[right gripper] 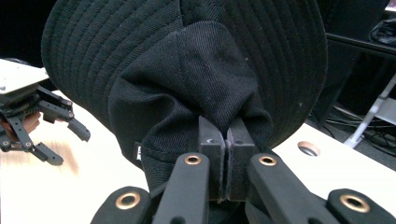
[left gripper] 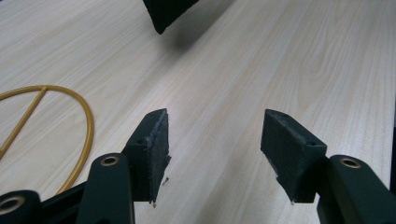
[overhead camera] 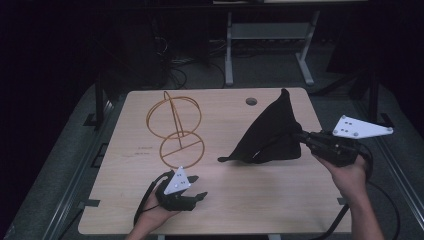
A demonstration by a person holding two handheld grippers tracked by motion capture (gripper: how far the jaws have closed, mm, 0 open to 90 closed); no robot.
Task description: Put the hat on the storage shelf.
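Hat lifted on my right, left jaws empty.

My right gripper (right gripper: 226,140) is clamped tight on a fold of the black hat (overhead camera: 270,132), holding it up over the table's (overhead camera: 260,200) right side. My left gripper (left gripper: 212,140) stands spread, nothing between, near the wire stand (overhead camera: 176,131).

A gold wire hat stand (overhead camera: 175,130) stands left on the light wooden tabletop (overhead camera: 260,195); the black fabric bucket hat (overhead camera: 270,135) hangs right of it, its low edge near the tabletop.
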